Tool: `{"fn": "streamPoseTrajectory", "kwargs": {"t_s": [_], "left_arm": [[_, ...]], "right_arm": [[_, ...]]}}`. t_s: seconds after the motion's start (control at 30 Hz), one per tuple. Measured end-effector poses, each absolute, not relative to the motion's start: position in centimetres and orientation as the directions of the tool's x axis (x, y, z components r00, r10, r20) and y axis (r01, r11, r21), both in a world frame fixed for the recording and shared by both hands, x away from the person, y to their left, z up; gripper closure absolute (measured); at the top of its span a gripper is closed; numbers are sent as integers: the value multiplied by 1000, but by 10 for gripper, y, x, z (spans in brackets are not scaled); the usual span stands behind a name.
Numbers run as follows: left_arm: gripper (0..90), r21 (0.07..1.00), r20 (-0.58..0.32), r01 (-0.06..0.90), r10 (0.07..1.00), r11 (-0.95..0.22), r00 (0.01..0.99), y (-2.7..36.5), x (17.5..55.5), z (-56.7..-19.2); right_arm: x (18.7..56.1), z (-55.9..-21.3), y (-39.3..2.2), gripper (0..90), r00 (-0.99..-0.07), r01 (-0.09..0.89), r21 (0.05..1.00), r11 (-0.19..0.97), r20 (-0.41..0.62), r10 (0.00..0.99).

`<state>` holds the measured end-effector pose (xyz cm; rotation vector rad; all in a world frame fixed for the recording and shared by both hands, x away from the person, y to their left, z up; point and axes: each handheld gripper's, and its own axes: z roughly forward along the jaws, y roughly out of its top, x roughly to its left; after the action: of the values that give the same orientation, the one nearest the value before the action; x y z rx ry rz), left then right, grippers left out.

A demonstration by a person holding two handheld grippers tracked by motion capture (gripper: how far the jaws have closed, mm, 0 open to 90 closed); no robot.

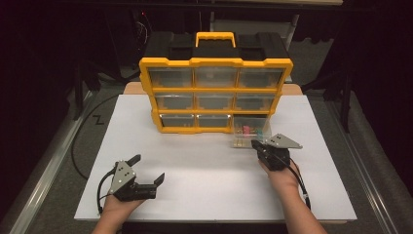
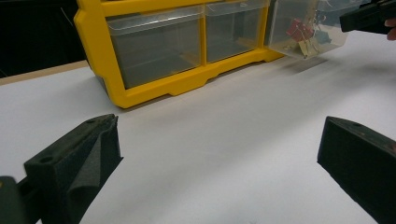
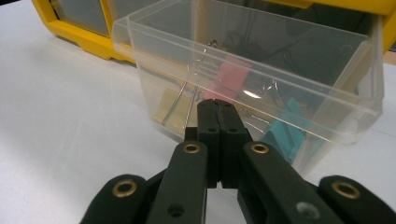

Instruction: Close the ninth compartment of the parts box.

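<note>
A yellow organizer (image 1: pixel 214 90) with clear drawers stands at the back of the white table (image 1: pixel 209 185). Its bottom right drawer (image 1: pixel 249 132) is pulled out toward me and holds several binder clips, among them a pink one (image 3: pixel 233 74) and a teal one (image 3: pixel 289 126). My right gripper (image 1: pixel 254 144) is shut, and its tips (image 3: pixel 217 109) sit against the drawer's (image 3: pixel 261 60) clear front wall, under the lip; nothing shows between them. My left gripper (image 1: pixel 148 168) rests open near the front left of the table, with nothing between its jaws (image 2: pixel 219 149).
The organizer (image 2: pixel 154 88) has a yellow carry handle (image 1: pixel 215 38) on its black top. Its other drawers are pushed in. White table surface lies between the two grippers. A black cable (image 1: pixel 80 141) runs on the floor at the left.
</note>
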<state>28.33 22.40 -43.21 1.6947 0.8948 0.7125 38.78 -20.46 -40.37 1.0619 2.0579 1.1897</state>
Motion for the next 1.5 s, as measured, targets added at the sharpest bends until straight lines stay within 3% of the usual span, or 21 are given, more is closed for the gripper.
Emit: {"fn": "streamPoseTrajectory", "kwargs": {"t_s": [1.5], "left_arm": [[2, 963, 24, 212, 833, -169, 552, 225, 282, -431]], "right_arm": [[424, -397, -194, 900, -510, 394, 861, 322, -86, 856]]}}
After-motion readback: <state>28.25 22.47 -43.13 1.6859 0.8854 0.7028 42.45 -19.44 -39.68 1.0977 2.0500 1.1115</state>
